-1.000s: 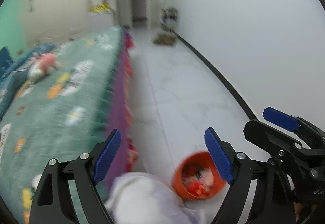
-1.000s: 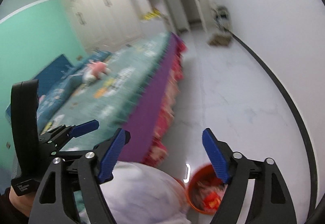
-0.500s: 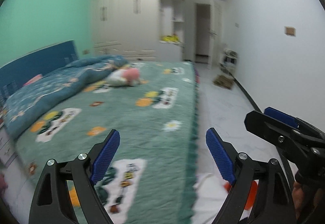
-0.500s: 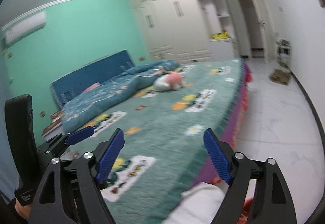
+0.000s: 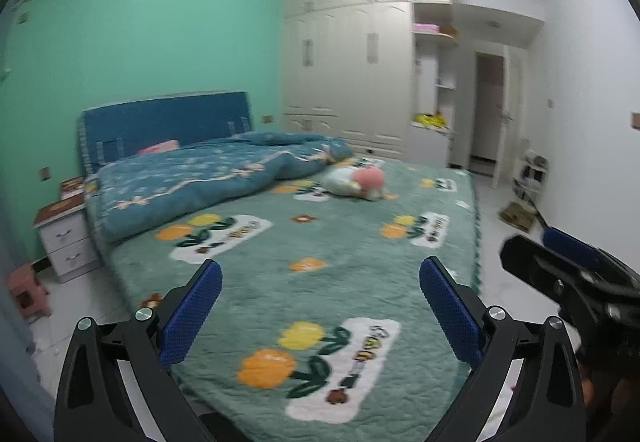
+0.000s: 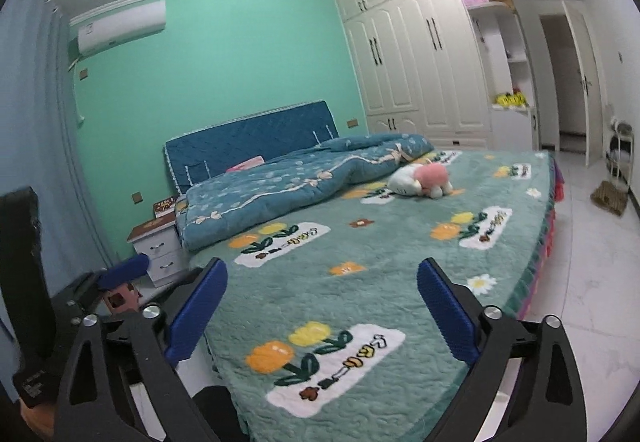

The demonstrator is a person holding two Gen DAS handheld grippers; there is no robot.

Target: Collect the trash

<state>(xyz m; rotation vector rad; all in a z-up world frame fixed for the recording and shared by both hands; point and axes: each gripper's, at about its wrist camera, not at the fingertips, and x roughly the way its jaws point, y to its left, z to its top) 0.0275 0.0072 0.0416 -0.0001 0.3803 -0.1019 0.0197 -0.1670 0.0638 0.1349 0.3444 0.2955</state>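
Note:
No trash and no bin show in either view. My left gripper [image 5: 320,282] hangs over the foot of a bed with a green flowered cover [image 5: 340,250]. Its jaws are opening and nothing is between the blue pads. My right gripper [image 6: 322,274] is held beside it over the same cover [image 6: 360,242], also opening with nothing between its pads. One of the right gripper's fingers [image 5: 568,246] shows at the right edge of the left wrist view. One of the left gripper's fingers [image 6: 124,268] shows at the left of the right wrist view.
A blue duvet [image 5: 200,181] and a pink-and-white plush toy [image 6: 420,179] lie on the bed. A white nightstand [image 6: 158,246] and a pink stool [image 5: 26,292] stand left of it. White floor [image 6: 592,262] runs along the right past a wardrobe [image 6: 420,61] to a doorway [image 5: 486,113].
Both views swung up and left from the floor to the bed and far wall. The orange bin of trash and the white bag below the jaws left view. Both jaws spread slightly.

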